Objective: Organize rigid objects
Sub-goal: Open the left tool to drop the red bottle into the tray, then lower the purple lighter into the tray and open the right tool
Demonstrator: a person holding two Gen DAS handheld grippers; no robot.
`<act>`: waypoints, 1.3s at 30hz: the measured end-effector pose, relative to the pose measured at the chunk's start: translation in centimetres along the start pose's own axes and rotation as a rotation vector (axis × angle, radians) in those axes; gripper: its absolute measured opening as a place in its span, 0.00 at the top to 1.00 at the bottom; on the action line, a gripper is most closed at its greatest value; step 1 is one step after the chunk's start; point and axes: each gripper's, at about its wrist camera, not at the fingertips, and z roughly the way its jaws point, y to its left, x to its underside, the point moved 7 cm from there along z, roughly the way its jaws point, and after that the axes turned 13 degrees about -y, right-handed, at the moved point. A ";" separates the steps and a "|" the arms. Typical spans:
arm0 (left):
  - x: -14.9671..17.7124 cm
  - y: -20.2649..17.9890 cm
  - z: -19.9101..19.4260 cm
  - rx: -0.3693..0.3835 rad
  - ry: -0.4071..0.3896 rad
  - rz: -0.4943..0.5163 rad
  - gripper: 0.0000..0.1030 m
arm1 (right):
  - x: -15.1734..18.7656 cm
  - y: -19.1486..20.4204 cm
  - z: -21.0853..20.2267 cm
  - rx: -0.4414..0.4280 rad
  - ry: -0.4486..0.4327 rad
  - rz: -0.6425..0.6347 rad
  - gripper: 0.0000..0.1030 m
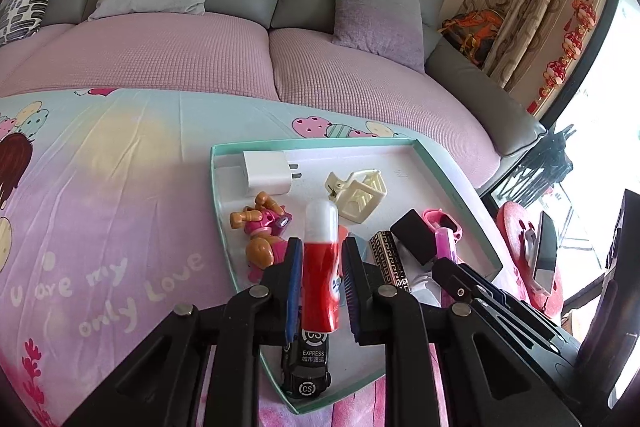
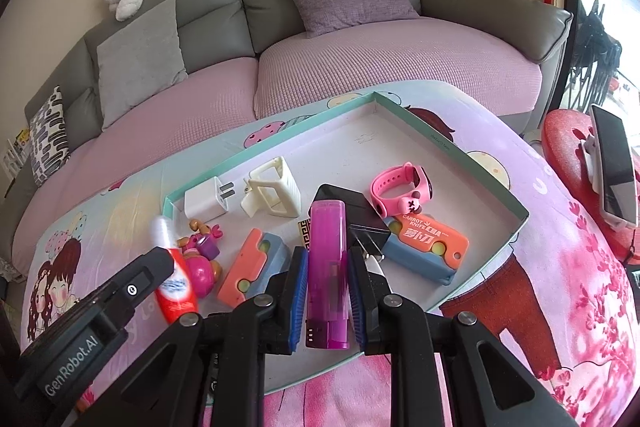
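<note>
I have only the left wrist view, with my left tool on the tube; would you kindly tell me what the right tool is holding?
Observer: The right tool is shut on a purple lighter, held lengthwise between its fingers.
Operator: Thank you. What lies to the right of it?
Observer: An orange and blue carrot knife lies flat in the tray, clear of the tool.
Operator: Is there only that one knife?
Observer: No, a second knife lies on the other side of the tool, also in the tray.
</note>
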 end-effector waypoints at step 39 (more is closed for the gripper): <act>1.2 4.4 1.3 -0.140 0.078 -0.075 0.80 | 2.1 1.8 1.8 -0.026 0.075 -0.097 0.79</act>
